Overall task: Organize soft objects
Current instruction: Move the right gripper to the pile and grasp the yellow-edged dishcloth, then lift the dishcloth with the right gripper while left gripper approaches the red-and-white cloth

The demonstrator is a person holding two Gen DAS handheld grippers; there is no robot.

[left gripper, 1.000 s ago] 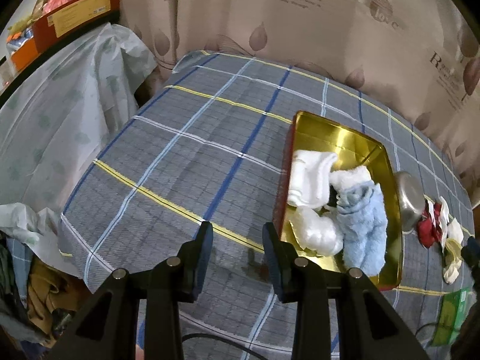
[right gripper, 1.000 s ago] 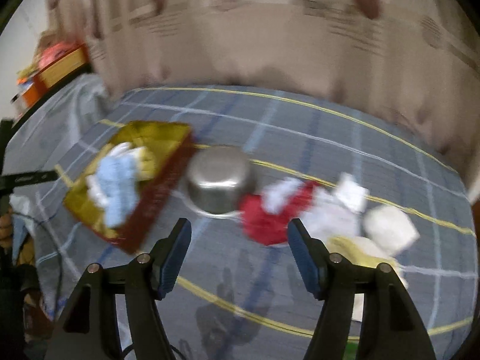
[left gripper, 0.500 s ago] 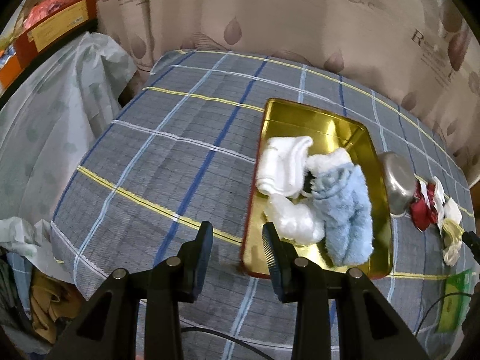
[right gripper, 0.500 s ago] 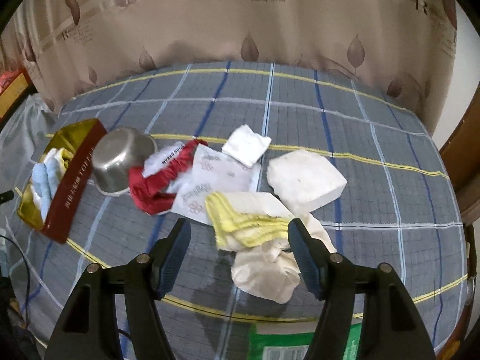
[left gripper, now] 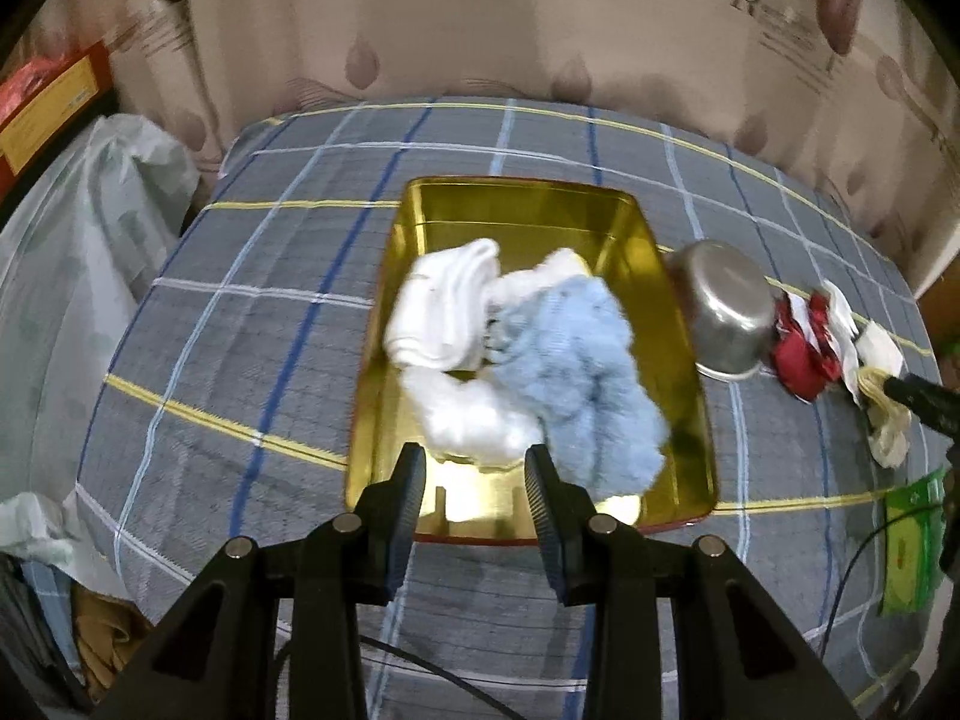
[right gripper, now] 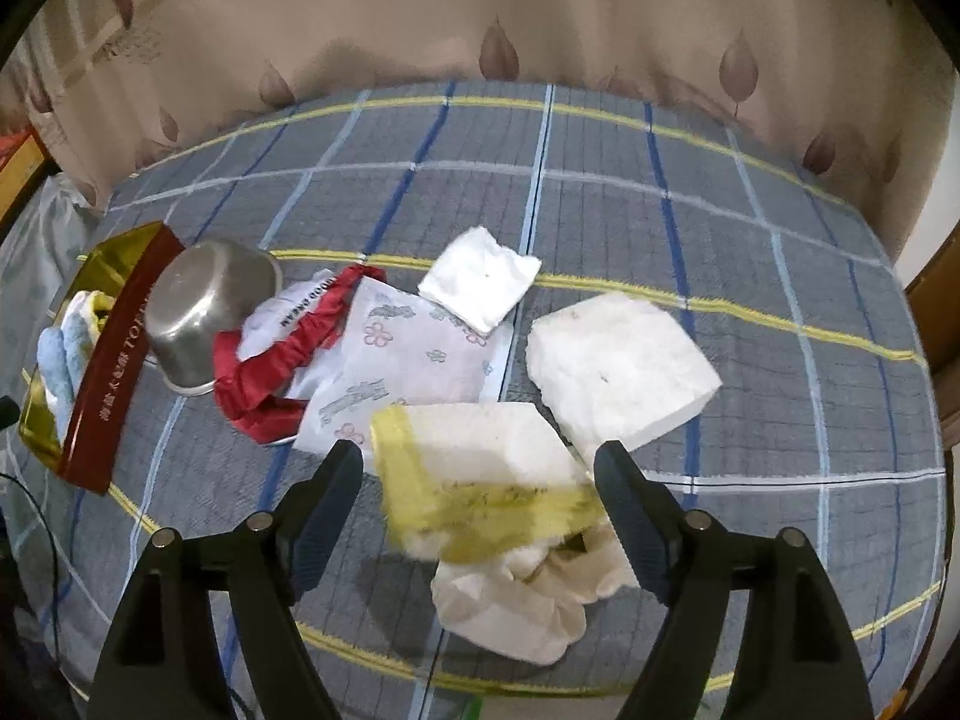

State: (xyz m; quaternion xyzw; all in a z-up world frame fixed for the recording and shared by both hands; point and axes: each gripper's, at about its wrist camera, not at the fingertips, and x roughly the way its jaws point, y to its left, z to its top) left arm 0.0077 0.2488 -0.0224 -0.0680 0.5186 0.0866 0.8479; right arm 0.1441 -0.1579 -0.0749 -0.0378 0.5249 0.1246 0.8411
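A yellow-edged cloth (right gripper: 480, 480) lies between the spread fingers of the right claw (right gripper: 480, 486), on the checked grey cover (right gripper: 600, 192) of the counter. Beyond it lie a white foam block (right gripper: 618, 369), printed tissue (right gripper: 414, 372), a red cloth (right gripper: 282, 360) and a steel bowl (right gripper: 204, 312). The left claw (left gripper: 474, 480), spread and empty, hovers at the gold tray (left gripper: 522, 210) holding a blue towel (left gripper: 588, 378). A leaf-print curtain (right gripper: 480, 18) backs the counter.

Beige leaf-print curtain (right gripper: 480, 12) behind; grey plaid bedspread (right gripper: 600, 192) with blue, yellow stripes underfoot.
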